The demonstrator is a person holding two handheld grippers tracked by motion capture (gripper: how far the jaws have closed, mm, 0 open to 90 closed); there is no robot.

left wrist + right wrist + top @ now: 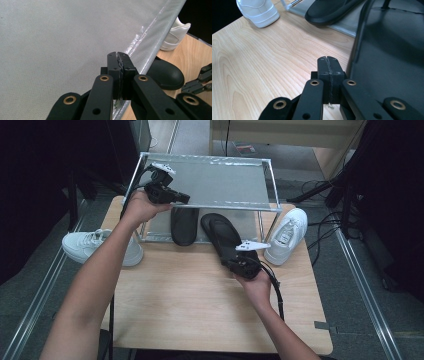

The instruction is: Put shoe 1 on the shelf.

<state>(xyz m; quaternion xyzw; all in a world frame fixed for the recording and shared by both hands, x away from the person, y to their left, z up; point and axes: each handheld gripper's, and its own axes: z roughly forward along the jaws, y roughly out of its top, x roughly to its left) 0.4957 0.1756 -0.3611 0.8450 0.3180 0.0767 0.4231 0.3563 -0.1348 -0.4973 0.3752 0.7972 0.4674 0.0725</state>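
The right hand-held gripper (239,256), jaws pressed together and empty, touches the near end of a black slipper (222,234). The slipper's long axis runs away toward the rack (210,182). The left hand-held gripper (184,198), also closed, rests at the rack's top edge.

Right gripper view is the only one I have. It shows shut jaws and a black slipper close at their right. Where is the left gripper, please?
Observer: The left gripper hovers over the rack's upper shelf, near the front left corner, shut on nothing.
Operator: How does my slipper lie?
Observer: The black slipper lies slanted, with its far end on the rack's lower shelf and its near end on the table.
Operator: Is anything on my right side?
Observer: Yes, a white sneaker stands by the rack's right leg.
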